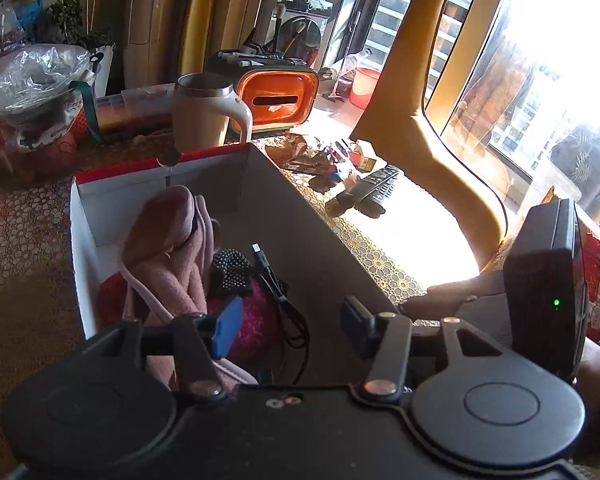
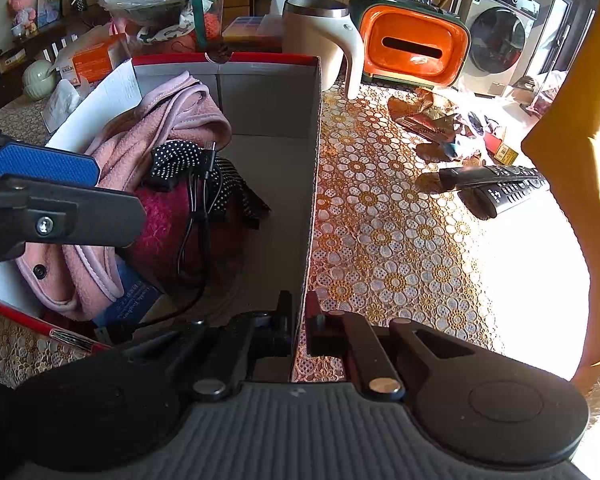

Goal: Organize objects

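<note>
Two grippers at the box (image 2: 268, 92): right gripper (image 2: 299, 332) clamped shut on its near wall, left gripper (image 1: 288, 322) half open, empty, over the cable (image 1: 274, 280) inside. Remote (image 2: 500, 188) lies crosswise on tabletop (image 2: 380, 240), right-side, nearer right fingers.

Both tongs are matte black plastic: the left tongs (image 1: 286, 326) have blue ribbed pads, silver rivets, round discs; right tongs (image 2: 299, 322) sit on a grey ribbed body.

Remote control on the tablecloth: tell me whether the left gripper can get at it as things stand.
Probably yes. The left gripper is open and empty over the box, and the remote control lies uncovered beyond the box's wall; only that wall must be cleared.
</note>
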Motion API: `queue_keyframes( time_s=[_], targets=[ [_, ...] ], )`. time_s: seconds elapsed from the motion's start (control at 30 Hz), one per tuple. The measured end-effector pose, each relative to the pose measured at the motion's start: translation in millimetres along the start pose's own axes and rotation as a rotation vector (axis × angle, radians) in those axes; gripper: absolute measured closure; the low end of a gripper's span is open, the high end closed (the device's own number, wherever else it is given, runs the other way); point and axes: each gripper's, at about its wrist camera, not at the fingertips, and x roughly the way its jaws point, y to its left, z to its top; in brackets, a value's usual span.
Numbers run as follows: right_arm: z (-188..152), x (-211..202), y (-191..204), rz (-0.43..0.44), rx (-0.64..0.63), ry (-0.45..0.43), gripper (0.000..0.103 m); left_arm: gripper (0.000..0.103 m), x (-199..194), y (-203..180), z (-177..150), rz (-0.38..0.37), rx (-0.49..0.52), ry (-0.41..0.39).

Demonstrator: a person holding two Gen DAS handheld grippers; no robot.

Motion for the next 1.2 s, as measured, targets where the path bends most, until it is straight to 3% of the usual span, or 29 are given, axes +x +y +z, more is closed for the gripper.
queue_keyframes(
  time_s=[0.23, 0.5, 0.9, 1.2],
  targets=[
    [-0.3, -2.8, 1.3, -0.010, -0.003, -0.003, 0.097, 0.039, -19.8, 8.5, -6.7, 0.035, -0.001, -0.026],
    [0.0, -6.4, 1.5, -0.014, -0.002, -0.006, 0.097, 0.018, -40.3, 25.8, -16.3, 0.088, -0.023, -0.055],
    [-2.3, -13.1, 3.8, -0.027, -0.007, -0.012, 0.097, 0.003, -55.3, 44.7, -31.2, 0.157, -0.047, -0.057],
    [-4.3, -24.5, 3.4, -0.028, 0.001, -0.028, 0.097, 0.001, -58.7, 42.0, -44.0, 0.186, -0.043, -0.057]
  ],
)
